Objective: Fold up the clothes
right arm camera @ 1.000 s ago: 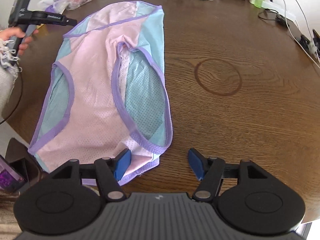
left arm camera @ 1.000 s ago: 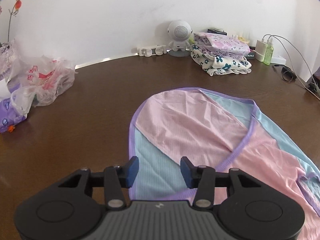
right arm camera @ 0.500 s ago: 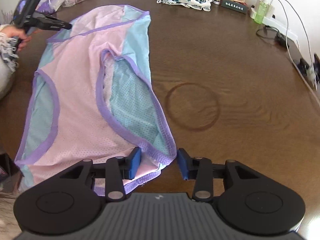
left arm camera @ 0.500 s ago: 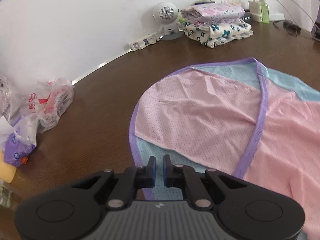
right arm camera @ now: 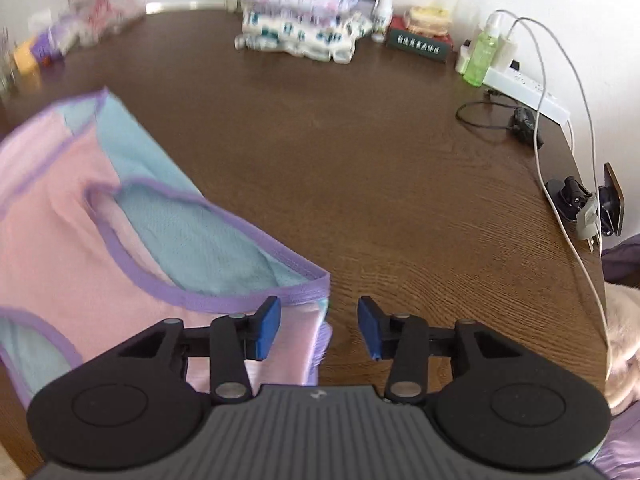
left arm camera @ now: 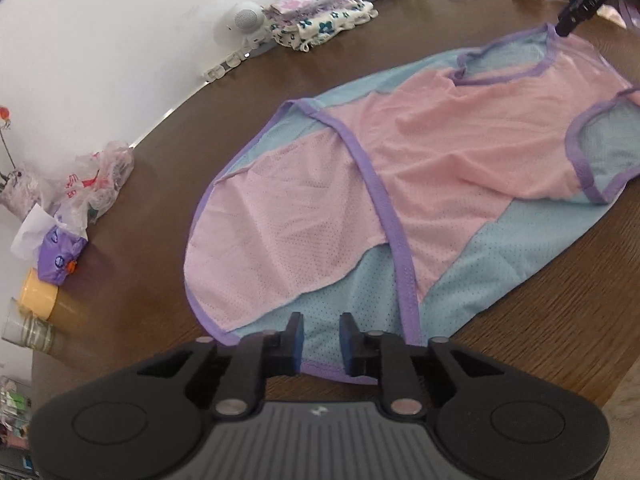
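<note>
The garment (right arm camera: 120, 240) runs off the left edge of the right wrist view, and its near hem is hidden behind the right gripper (right arm camera: 319, 326). The bags (right arm camera: 92, 20) at the far left are smeared by blur (their contents unreadable). In the left wrist view the other gripper is cut by the top right corner, and the hem under the left gripper (left arm camera: 320, 340) is hidden.

The garment (left arm camera: 420, 184) lies on the table (right arm camera: 360, 152), folded clothes (right arm camera: 300, 24) stacked behind it.
</note>
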Available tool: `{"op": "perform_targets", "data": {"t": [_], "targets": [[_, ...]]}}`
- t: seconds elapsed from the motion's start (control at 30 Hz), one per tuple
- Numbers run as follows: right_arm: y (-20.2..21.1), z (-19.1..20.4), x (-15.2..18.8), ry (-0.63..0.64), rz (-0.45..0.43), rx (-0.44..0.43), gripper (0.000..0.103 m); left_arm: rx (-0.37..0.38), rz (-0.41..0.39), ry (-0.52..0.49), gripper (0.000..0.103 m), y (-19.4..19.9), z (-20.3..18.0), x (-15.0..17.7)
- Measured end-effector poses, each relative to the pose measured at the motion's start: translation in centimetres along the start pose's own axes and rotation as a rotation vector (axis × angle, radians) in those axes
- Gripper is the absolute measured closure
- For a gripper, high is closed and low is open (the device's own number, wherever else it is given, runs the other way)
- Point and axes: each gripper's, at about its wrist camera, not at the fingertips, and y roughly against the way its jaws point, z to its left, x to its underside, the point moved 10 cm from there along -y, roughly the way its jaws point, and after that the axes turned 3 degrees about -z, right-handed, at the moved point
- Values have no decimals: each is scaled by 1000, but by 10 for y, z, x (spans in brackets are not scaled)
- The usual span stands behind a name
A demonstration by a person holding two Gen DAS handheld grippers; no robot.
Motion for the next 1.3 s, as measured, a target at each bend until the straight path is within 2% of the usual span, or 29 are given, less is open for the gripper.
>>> {"op": "perform_targets", "data": {"t": [0.07,0.17,0.27,0.37,0.43,0.5,0.57,0.63,0.77,0.9,0.93,0.97,1.03,1.1,1.17,1.2,1.27,1.3], "targets": [[24,9,5,-24,-53,-45,59,-15,-30,44,80,-1,14,-10],[52,36,29,-37,-84,-132,59,-37,-76,106,80,-12,37,-26],[62,64,61,-54,-84,-174,59,-36,-71,163,80,-46,56,-34],[63,85,85,-59,-98,-171,59,-29,-50,182,80,-71,66,-35],[61,97,95,-38,-105,-154,59,-25,-70,166,82,-76,67,-35],[55,104,101,-7,-96,-124,59,-27,-57,161,90,-75,66,-30],[48,105,105,25,-84,-81,71,-31,-30,152,99,-70,60,-24],[45,98,105,44,-80,-50,74,-56,-16,102,103,-63,50,-18],[39,66,101,23,-56,-29,74,-120,8,3,103,-39,28,5],[31,36,94,3,-30,-13,69,-97,17,-13,103,-10,8,26],[30,33,93,-3,-19,-16,69,-87,16,-6,103,-4,5,29],[30,32,91,-10,-15,-26,69,-86,8,10,93,0,6,31],[37,33,87,-27,-23,-60,69,-97,-48,68,89,10,16,26],[49,38,77,-70,-66,-134,68,-90,-89,124,85,15,28,17],[57,41,62,-121,-119,-200,62,-54,-108,177,81,8,39,6],[58,42,54,-140,-142,-217,61,-38,-109,201,81,2,43,-1],[47,38,43,-141,-160,-166,60,-25,-91,235,84,-15,48,-11],[39,35,41,-135,-153,-128,60,-29,-74,247,93,-26,52,-13]]}}
